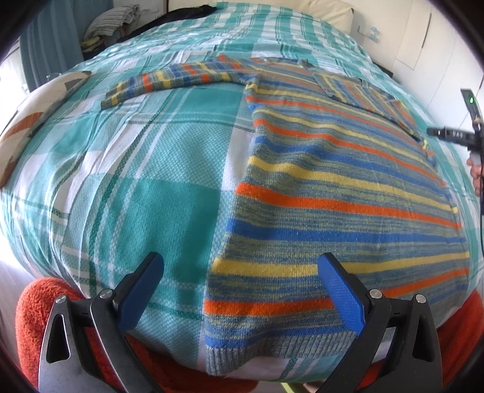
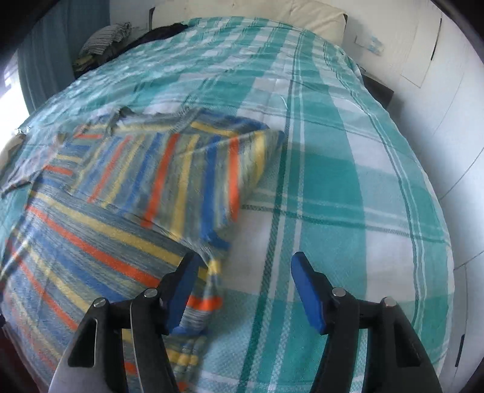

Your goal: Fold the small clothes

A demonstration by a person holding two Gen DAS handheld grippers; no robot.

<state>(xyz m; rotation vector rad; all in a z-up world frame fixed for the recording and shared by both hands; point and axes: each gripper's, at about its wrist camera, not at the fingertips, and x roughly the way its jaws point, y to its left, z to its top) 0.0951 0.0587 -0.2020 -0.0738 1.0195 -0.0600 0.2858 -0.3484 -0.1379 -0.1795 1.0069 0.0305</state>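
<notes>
Blue-padded black tongs of the left hand (image 1: 240, 272) stand wide apart with nothing between the pads, hovering over the near edge of the bed. One pad (image 1: 149, 281) is above bare bedspread and the other above the hem of the small knitted sweater striped in blue, orange, yellow and grey (image 1: 332, 187). That sweater lies flat on the teal-and-white checked bedspread (image 1: 136, 181), its ribbed hem at the near edge of the bed and its body running away toward the far side. One sleeve (image 1: 181, 79) stretches out flat toward the bed's left edge; the other sleeve is folded across the upper body near the right edge.

From the right wrist view, the right hand's blue-padded black tongs (image 2: 242, 266) are moderately open and grip nothing. The left pad (image 2: 181, 290) sits over the cuff end of the folded sleeve (image 2: 193, 169), whether touching it I cannot tell, and the right pad is above bare bedspread. The folded sleeve is blurred.

An orange fuzzy fabric (image 1: 39, 308) shows below the near edge of the bed. A patterned cushion in white, brown and grey (image 1: 33, 121) rests at the left edge. A cream pillow (image 1: 326, 12) lies at the far end, and a heap of striped and dark clothes (image 1: 109, 27) sits at the far left corner.
</notes>
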